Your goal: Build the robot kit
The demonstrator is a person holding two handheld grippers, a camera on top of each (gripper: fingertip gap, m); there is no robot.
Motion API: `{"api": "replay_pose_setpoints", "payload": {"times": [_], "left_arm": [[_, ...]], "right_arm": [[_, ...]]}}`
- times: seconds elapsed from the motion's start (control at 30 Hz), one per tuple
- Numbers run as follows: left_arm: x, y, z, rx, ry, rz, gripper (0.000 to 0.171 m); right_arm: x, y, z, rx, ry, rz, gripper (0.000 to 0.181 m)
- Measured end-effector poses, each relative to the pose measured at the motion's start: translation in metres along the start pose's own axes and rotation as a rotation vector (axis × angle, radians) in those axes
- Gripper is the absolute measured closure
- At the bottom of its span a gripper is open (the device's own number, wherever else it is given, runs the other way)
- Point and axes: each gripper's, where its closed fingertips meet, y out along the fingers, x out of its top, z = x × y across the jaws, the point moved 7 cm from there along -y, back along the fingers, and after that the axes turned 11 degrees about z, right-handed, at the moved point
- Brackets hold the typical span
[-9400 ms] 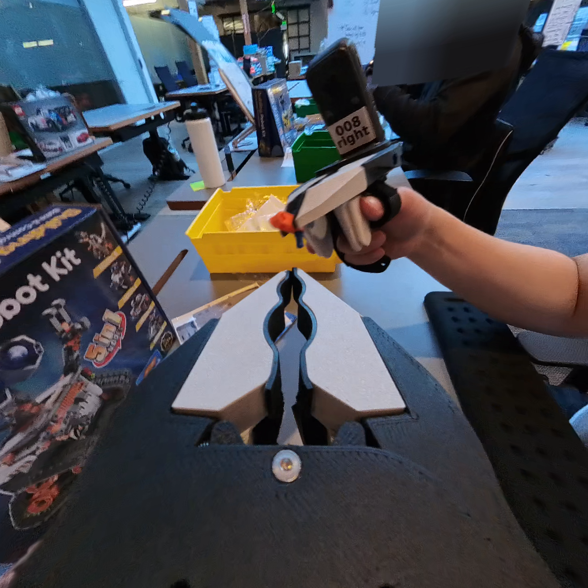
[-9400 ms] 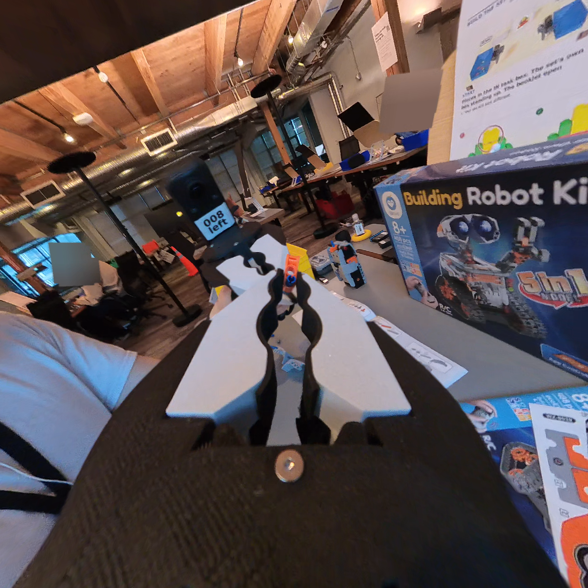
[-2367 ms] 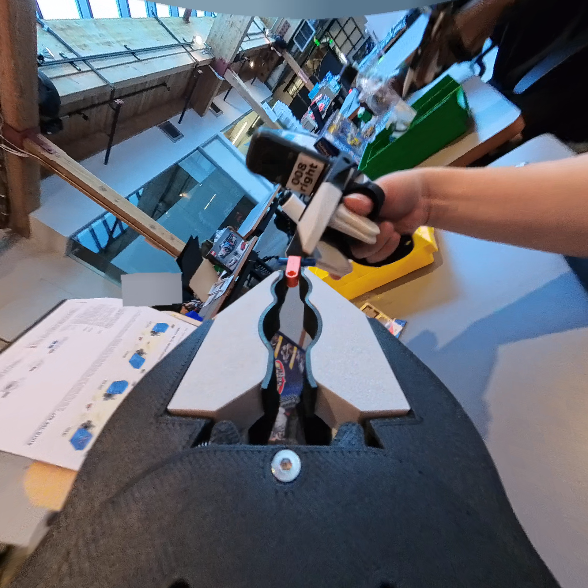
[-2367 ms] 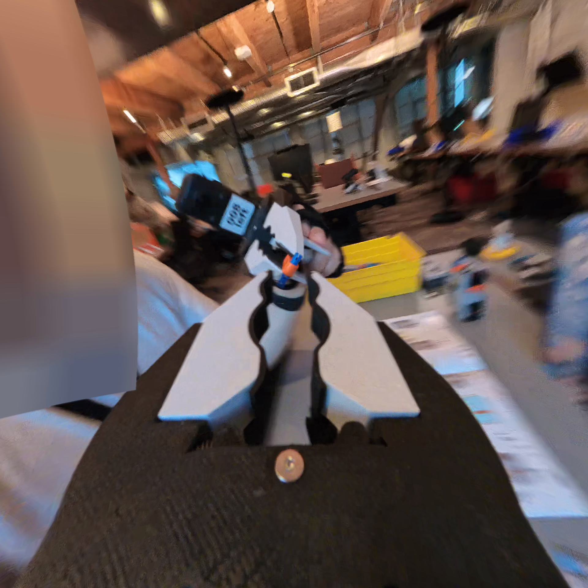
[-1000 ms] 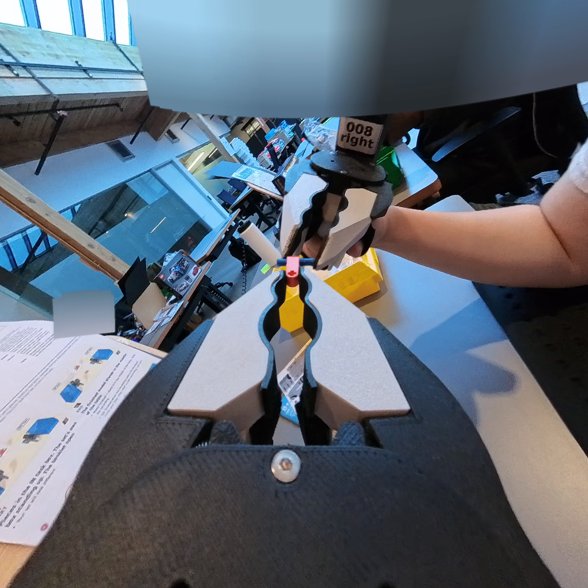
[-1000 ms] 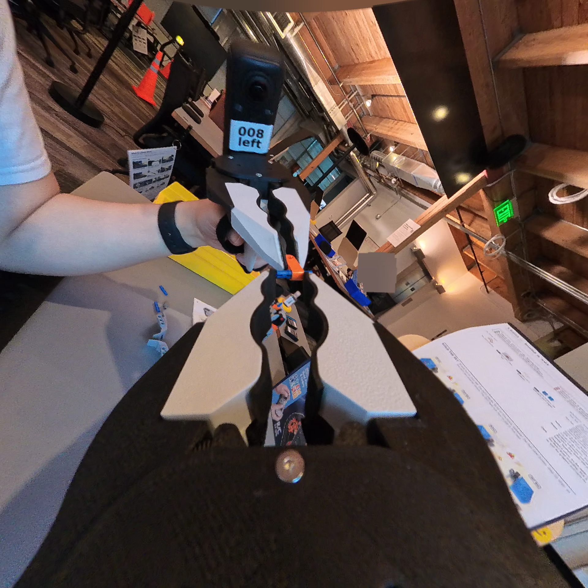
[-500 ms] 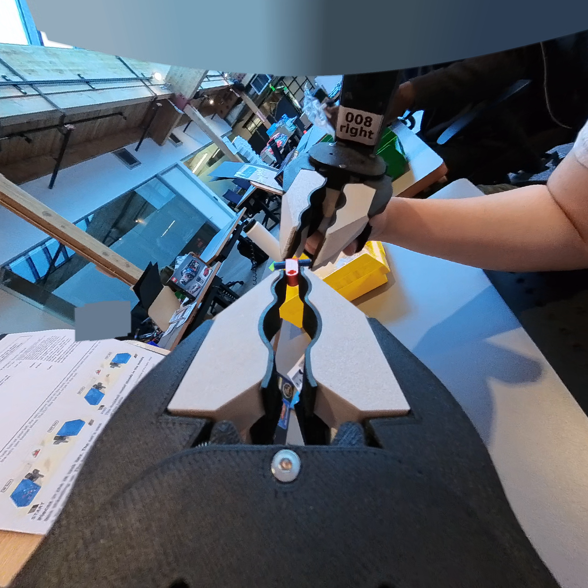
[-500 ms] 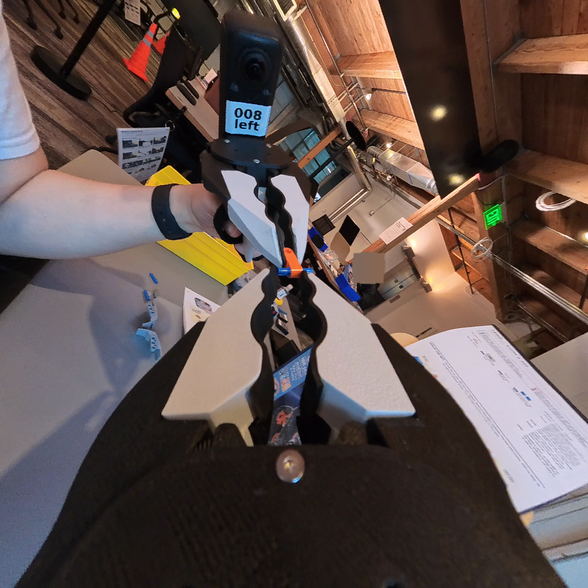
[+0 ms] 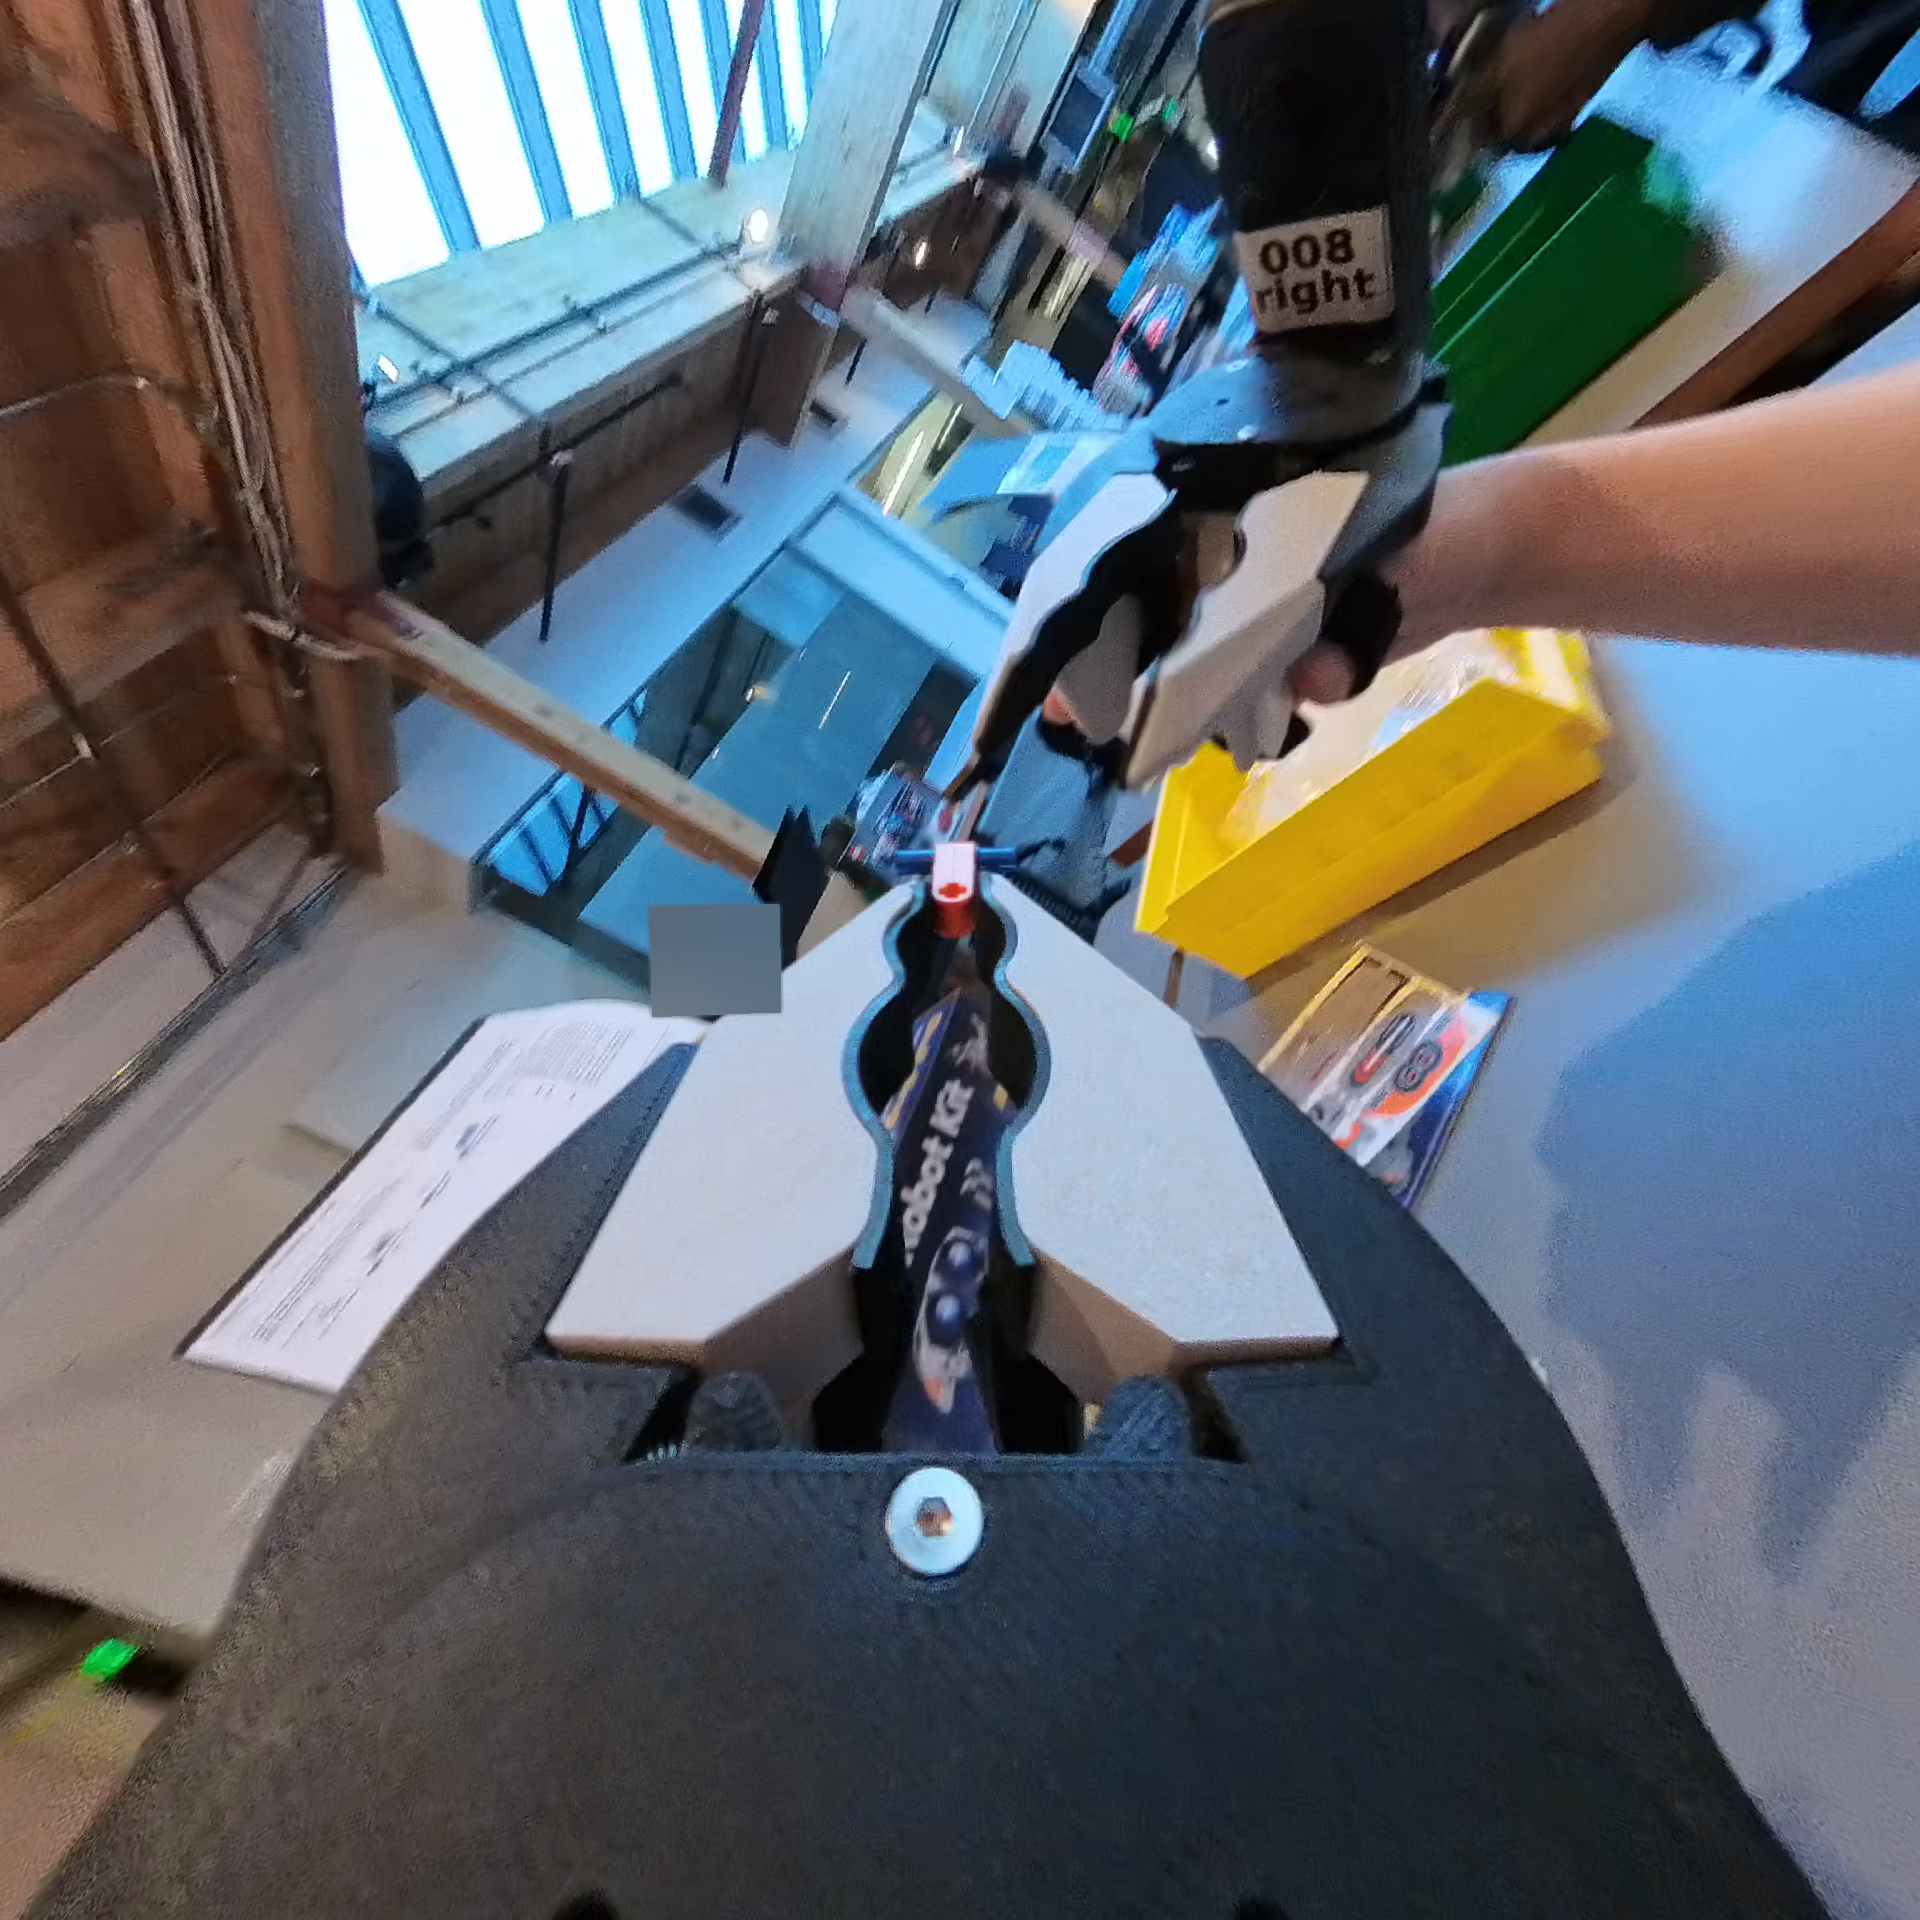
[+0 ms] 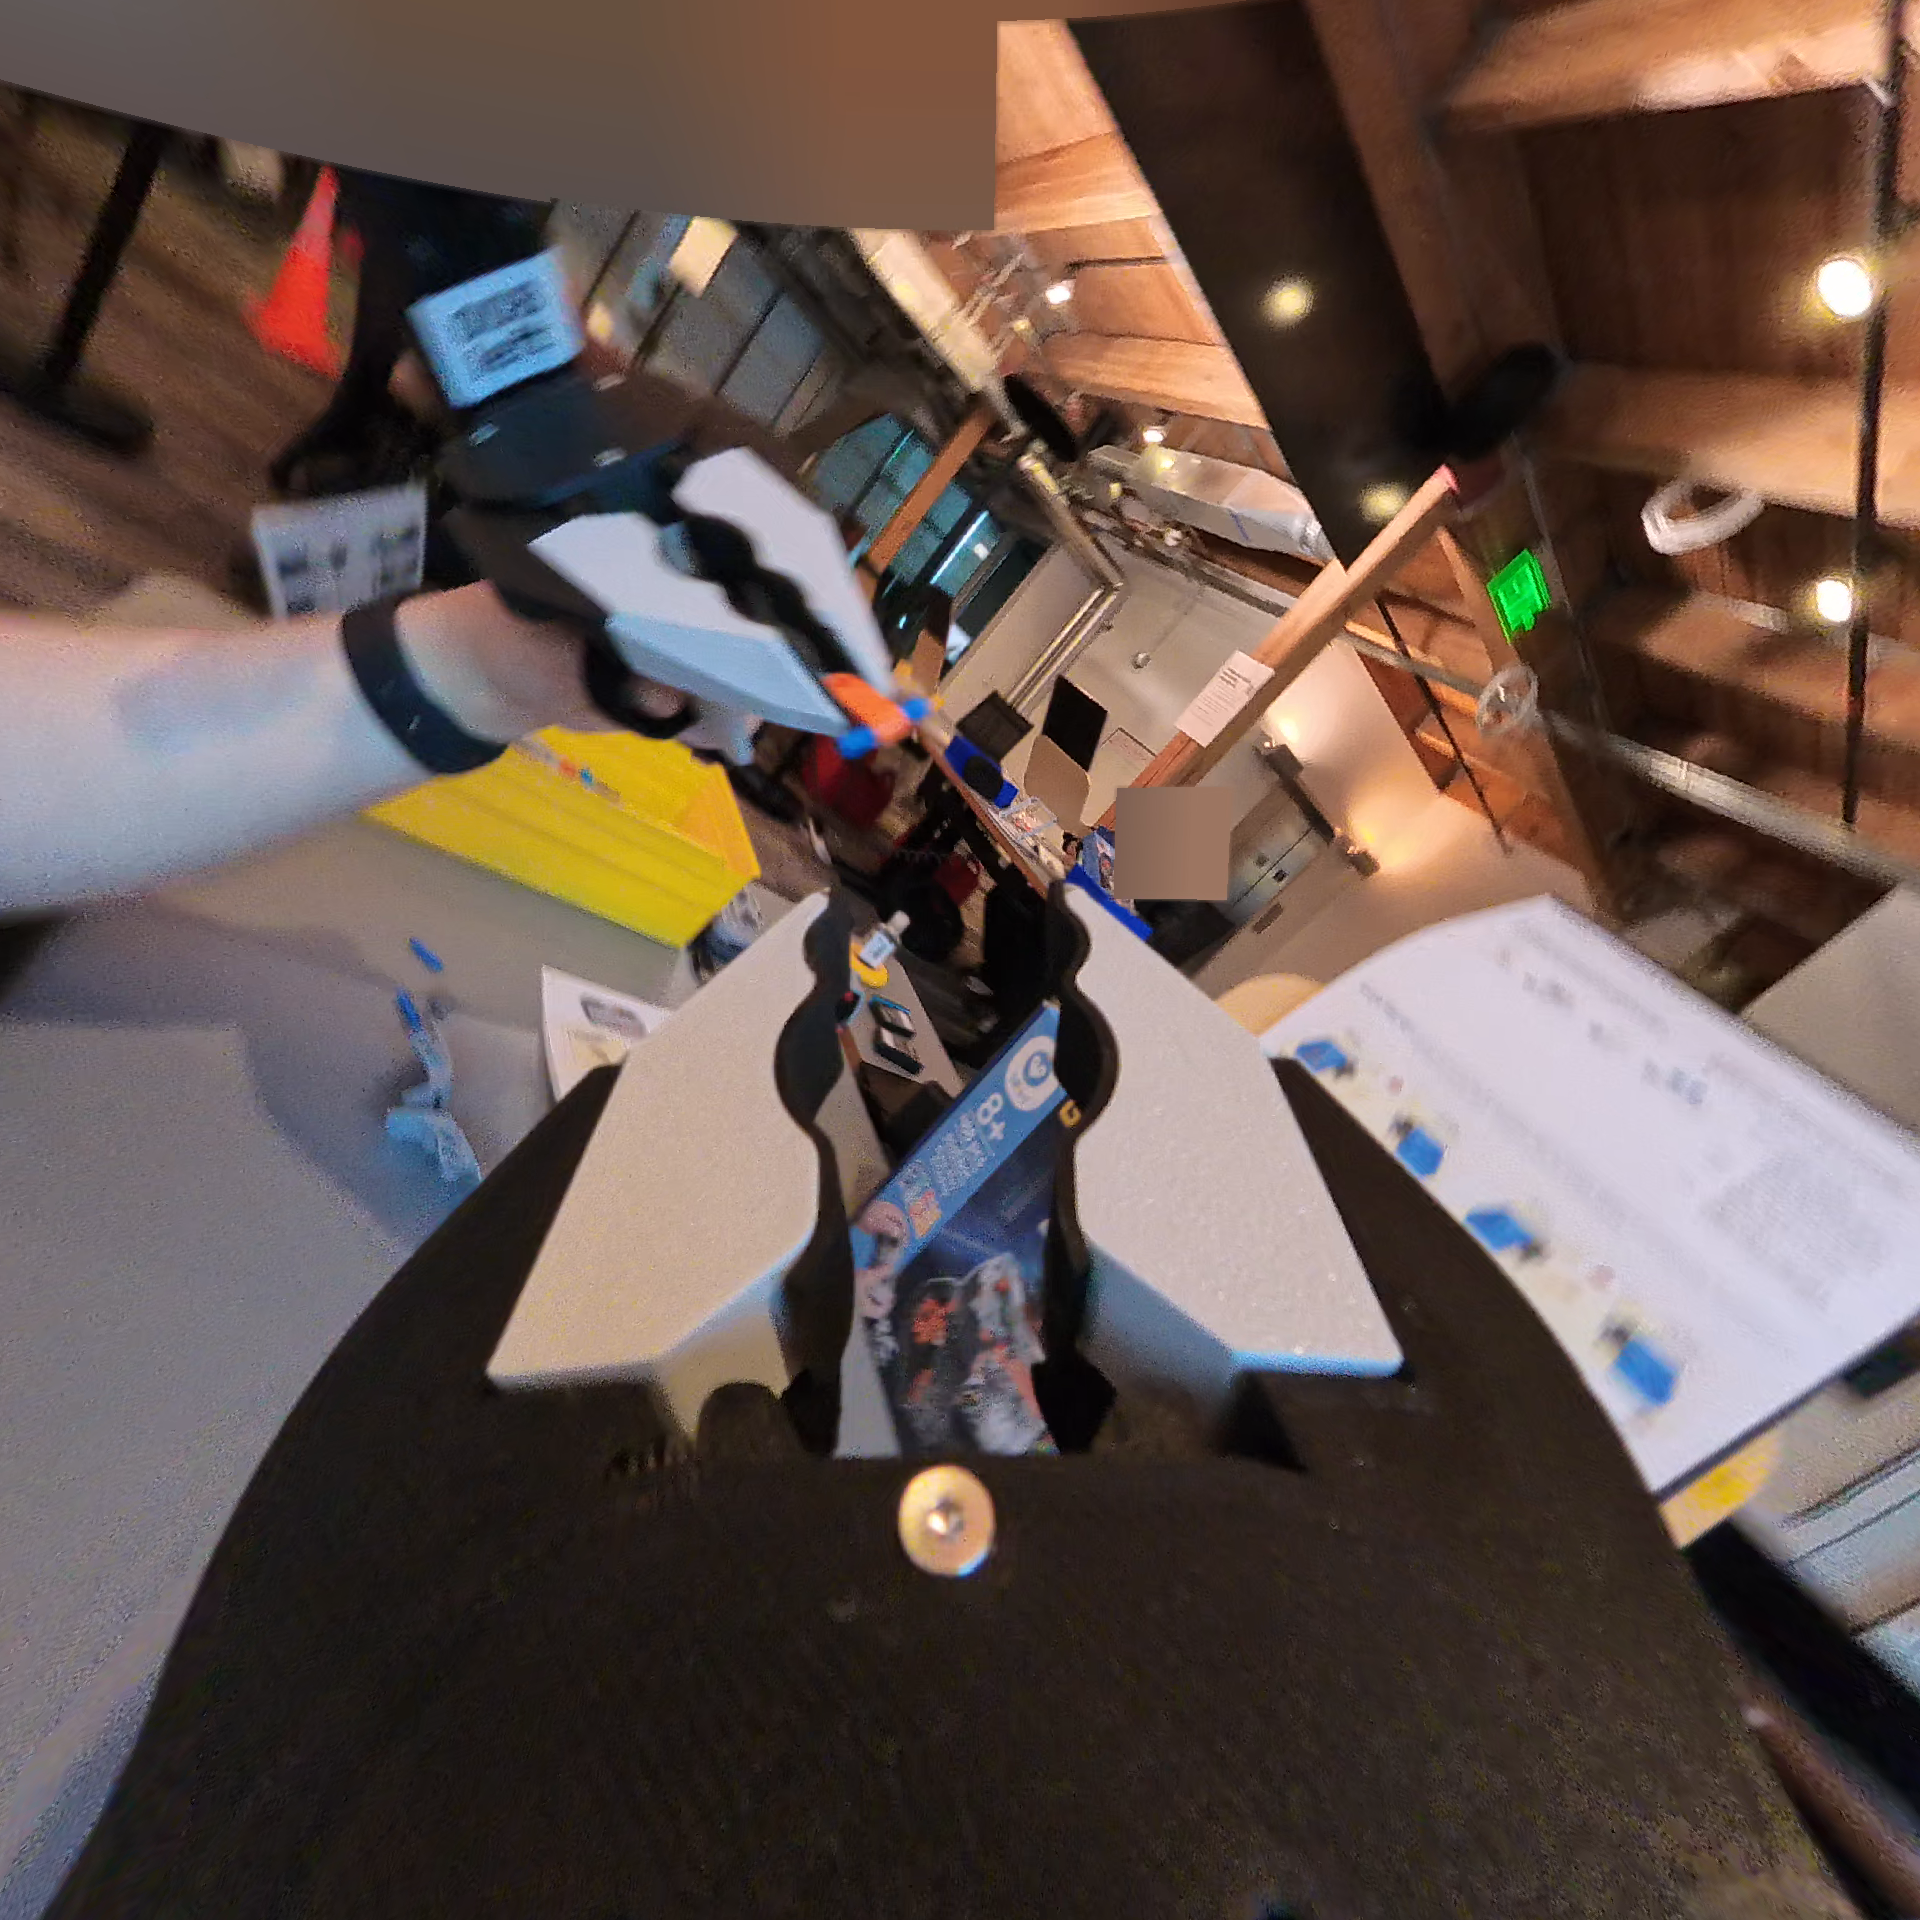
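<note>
**A:** Starting with the left wrist view: what is the left gripper (image 9: 951, 902) doing?

**B:** It is pinching a small orange piece (image 9: 951, 883) at its very tips, with a thin blue pin (image 9: 951, 858) lying crosswise through the piece's top. The piece's long axis is running straight out along the fingers.

**A:** And the other tool?

**B:** The right gripper (image 9: 1049, 769) is hanging above and to the right of the piece, apart from it, with its jaws spread and nothing between them. A yellow bin (image 9: 1382, 800) is sitting on the grey table (image 9: 1714, 935) behind it, and a printed sheet (image 9: 416, 1174) is lying at the left.

**A:** Now the right wrist view?

**B:** It is blurred, but the right gripper (image 10: 940, 920) is gaping here too. The left gripper (image 10: 873, 717) is up and to the left, gripping the orange piece, probably with the blue pin's ends sticking out either side. A dark blue box (image 10: 956, 1247) is showing through the gap between the near fingers.
</note>
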Motion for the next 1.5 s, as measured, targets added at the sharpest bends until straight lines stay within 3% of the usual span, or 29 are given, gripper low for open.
{"api": "replay_pose_setpoints", "payload": {"times": [0.07, 0.13, 0.23, 0.3, 0.37, 0.53, 0.67, 0.87, 1.07, 1.2, 1.33, 1.5], "left_arm": [[0.001, -0.003, -0.001, 0.002, 0.019, 0.011, 0.167], [0.008, -0.007, -0.001, -0.012, 0.007, -0.006, 0.167], [-0.002, 0.002, -0.014, -0.181, -0.095, 0.107, 0.167], [-0.025, 0.015, -0.037, -0.341, -0.223, 0.278, 0.166], [-0.048, 0.022, -0.076, -0.466, -0.359, 0.362, 0.166], [-0.101, 0.018, -0.168, -0.492, -0.405, 0.61, 0.166], [-0.112, 0.022, -0.2, -0.546, -0.468, 0.655, 0.166], [-0.122, 0.024, -0.216, -0.62, -0.537, 0.72, 0.166], [-0.128, 0.02, -0.227, -0.64, -0.541, 0.748, 0.165], [-0.127, 0.017, -0.218, -0.618, -0.617, 0.728, 0.144], [-0.116, 0.009, -0.186, -0.504, -0.712, 0.609, 0.146], [-0.108, -0.025, -0.13, -0.148, -0.754, 0.513, 0.15]], "right_arm": [[-0.001, -0.01, -0.01, -0.013, 0.125, -0.065, 0.147], [0.032, -0.02, -0.001, -0.031, 0.022, -0.159, 0.152], [0.042, -0.016, 0.01, -0.041, -0.106, -0.027, 0.154], [0.02, -0.009, 0.007, -0.034, -0.093, 0.148, 0.153], [0.0, -0.005, 0.005, 0.003, -0.028, 0.287, 0.151], [-0.038, 0.009, 0.018, 0.117, 0.04, 0.391, 0.151], [-0.097, 0.016, 0.043, 0.145, 0.12, 0.46, 0.152], [-0.157, -0.006, 0.067, 0.008, 0.241, 0.384, 0.158], [-0.188, -0.017, 0.069, -0.157, 0.253, 0.39, 0.163], [-0.195, -0.022, 0.068, -0.23, 0.216, 0.417, 0.163], [-0.2, -0.028, 0.061, -0.279, 0.254, 0.421, 0.163], [-0.197, -0.027, 0.061, -0.261, 0.188, 0.445, 0.163]]}}
